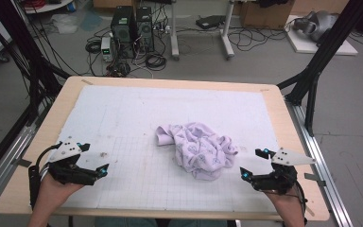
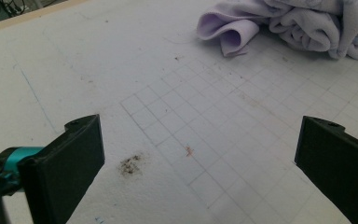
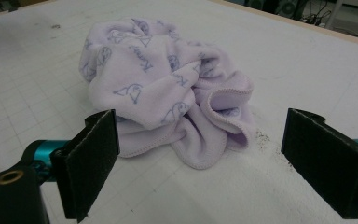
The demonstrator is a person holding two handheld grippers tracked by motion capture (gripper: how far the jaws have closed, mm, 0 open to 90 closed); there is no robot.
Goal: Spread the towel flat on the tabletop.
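Plainly, both pairs of jaws stand wide apart with nothing between them. The left gripper [image 1: 94, 161] sits near the front left corner of the table [image 1: 38, 156], its jaws aimed across the white gridded mat [image 1: 123, 118] toward the middle; in the left gripper view only bare mat and a small dark smudge [image 2: 130, 164] lie between its jaws. The right gripper [image 1: 254, 164] rests near the front right corner, pointing inward, and in the right gripper view its jaws frame the lilac cloth [image 3: 168, 88] just ahead, not touching it.

That cloth [image 1: 198, 149] lies crumpled in a heap a little right of the mat's centre, well apart from the left gripper and near the right one. It looks like a light, soft fleece towel with a printed pattern and a stitched hem: limp, not fragile, unlikely to slip from padded jaws, but it will sag and drag rather than keep its shape when lifted.

Best holds, I judge, are the exposed hems: the rolled edge [image 2: 230, 39] sticking out on the heap's left side for the left gripper, and the curled hemmed fold [image 3: 223, 112] facing the right gripper. Pinching a bulge in the middle would likely gather several layers at once.
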